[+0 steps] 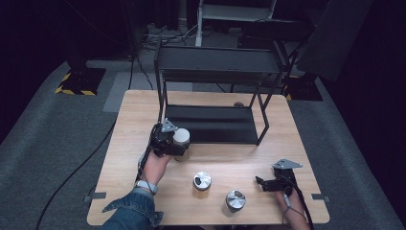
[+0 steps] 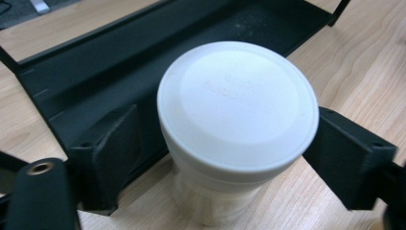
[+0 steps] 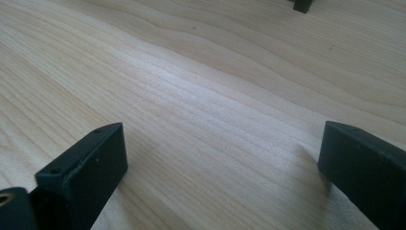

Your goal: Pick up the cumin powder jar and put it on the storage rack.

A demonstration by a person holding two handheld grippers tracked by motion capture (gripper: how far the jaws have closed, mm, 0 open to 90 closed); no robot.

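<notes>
A clear jar with a white lid (image 1: 181,136) stands between the jaws of my left gripper (image 1: 180,145), just in front of the black rack's lower shelf (image 1: 210,123). In the left gripper view the jar (image 2: 237,110) sits between the two black jaws, which press against its sides, so the left gripper (image 2: 227,132) is shut on it. My right gripper (image 1: 262,184) rests low at the table's front right. It (image 3: 222,158) is open, with bare wood between its jaws.
Two more jars (image 1: 202,180) (image 1: 235,200) with silvery tops stand near the front middle of the wooden table (image 1: 134,120). The black two-tier rack (image 1: 218,60) takes up the back middle. One of its feet (image 3: 302,5) shows beyond the right gripper.
</notes>
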